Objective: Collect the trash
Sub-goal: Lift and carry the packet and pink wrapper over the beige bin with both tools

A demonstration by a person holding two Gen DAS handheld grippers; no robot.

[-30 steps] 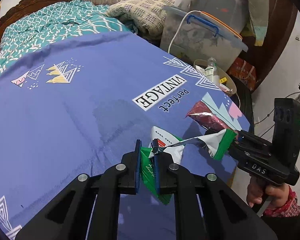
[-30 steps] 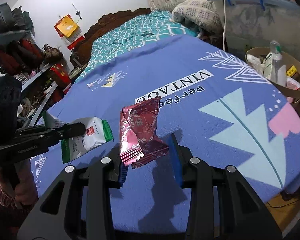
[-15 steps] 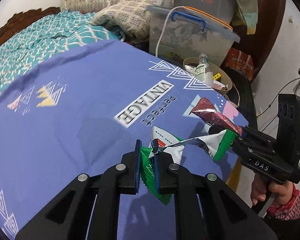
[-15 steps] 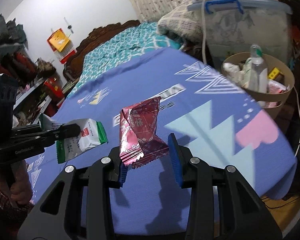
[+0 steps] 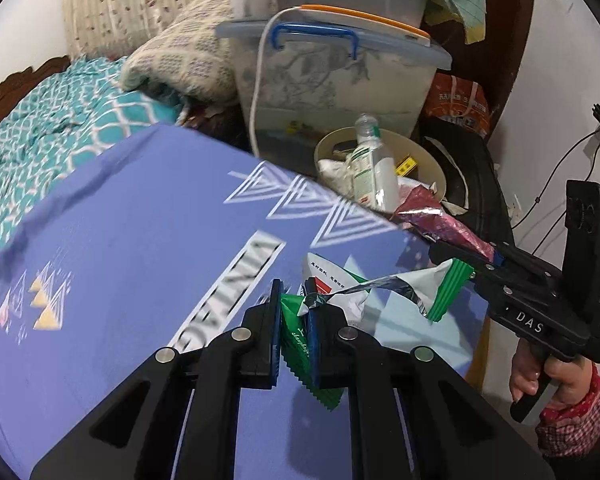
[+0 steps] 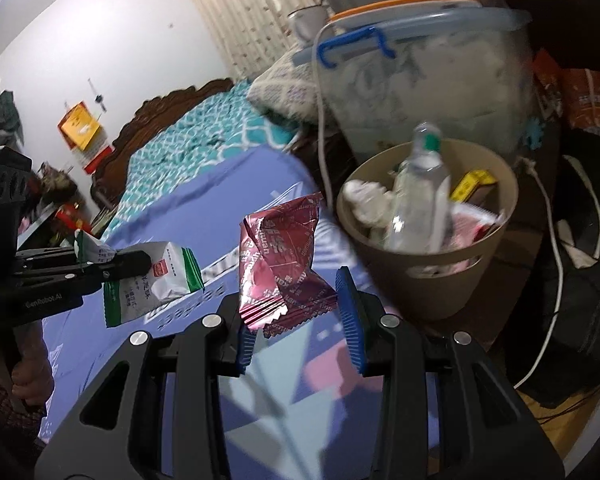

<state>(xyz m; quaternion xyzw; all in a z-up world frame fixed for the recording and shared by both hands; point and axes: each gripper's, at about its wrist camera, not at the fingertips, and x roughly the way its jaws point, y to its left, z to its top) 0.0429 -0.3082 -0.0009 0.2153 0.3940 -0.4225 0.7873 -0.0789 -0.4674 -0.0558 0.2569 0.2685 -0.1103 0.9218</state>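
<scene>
Beside the blue bedspread (image 5: 112, 240), a beige bin (image 6: 440, 280) holds trash.

The left gripper (image 5: 294, 312) was clamped on a green-and-white wrapper (image 5: 356, 292) above the purple blanket (image 5: 120, 240). To its right, the right gripper (image 5: 490, 254) pinched a crumpled red wrapper (image 5: 440, 220). Farther off stood a beige bin (image 5: 424, 160) holding a clear bottle (image 5: 372, 164).

In the right wrist view the bin (image 6: 440, 292) and the bottle (image 6: 416, 208) standing in it are smeared by motion; whatever lies beneath the bottle is unreadable. The maroon wrapper (image 6: 288, 264) hides the bed's print behind it. The left tongs (image 6: 140, 258) cover the middle of the white-green packet (image 6: 160, 284).
</scene>
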